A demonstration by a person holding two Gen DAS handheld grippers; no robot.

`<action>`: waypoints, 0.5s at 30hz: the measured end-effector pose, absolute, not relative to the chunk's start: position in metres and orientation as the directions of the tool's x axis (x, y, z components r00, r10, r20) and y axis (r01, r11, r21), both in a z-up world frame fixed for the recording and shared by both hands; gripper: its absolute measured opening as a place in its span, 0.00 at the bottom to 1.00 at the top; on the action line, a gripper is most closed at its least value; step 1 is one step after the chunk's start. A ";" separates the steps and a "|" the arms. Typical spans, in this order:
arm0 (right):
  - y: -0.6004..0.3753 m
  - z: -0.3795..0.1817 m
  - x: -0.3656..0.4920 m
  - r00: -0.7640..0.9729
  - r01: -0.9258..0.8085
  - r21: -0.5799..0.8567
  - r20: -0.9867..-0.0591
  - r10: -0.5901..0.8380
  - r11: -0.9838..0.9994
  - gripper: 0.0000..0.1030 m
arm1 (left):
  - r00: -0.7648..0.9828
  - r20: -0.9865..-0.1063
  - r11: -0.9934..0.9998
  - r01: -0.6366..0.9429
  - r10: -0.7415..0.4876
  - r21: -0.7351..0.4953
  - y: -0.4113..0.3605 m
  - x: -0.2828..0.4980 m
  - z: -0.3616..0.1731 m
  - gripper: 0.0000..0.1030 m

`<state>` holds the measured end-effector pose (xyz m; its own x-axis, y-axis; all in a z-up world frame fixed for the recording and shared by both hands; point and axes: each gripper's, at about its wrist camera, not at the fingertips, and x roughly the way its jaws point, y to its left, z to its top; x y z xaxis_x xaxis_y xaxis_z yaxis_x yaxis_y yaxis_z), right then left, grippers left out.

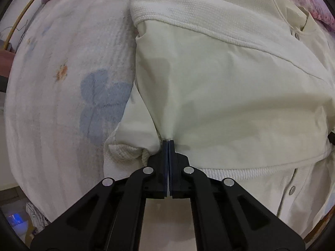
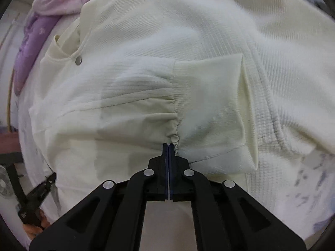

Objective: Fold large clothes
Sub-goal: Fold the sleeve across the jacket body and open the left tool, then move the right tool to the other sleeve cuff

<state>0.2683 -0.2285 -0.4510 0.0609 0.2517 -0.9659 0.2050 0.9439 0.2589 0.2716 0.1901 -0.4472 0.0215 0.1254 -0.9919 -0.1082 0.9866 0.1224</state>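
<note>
Left gripper (image 1: pixel 168 141) pinches jacket (image 1: pixel 219 87); right view shows cuff (image 2: pixel 209 104)

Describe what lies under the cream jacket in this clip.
A white bedsheet with a blue flower print lies under the cream jacket; purple bedding shows beyond it. The jacket covers whatever lies directly beneath it. Both claws are pinching its fabric.
</note>
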 end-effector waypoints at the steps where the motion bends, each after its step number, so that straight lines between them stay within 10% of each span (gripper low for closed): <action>1: -0.229 -0.445 0.267 0.059 0.192 0.253 -0.967 0.246 0.948 0.00 | 0.016 -0.992 0.987 -0.097 0.128 0.126 0.191 0.275 -0.445 0.00; 15: -0.231 -0.334 0.230 0.173 0.155 0.298 -0.947 0.272 0.942 0.43 | 0.056 -0.990 0.991 -0.046 0.130 0.128 0.148 0.240 -0.371 0.21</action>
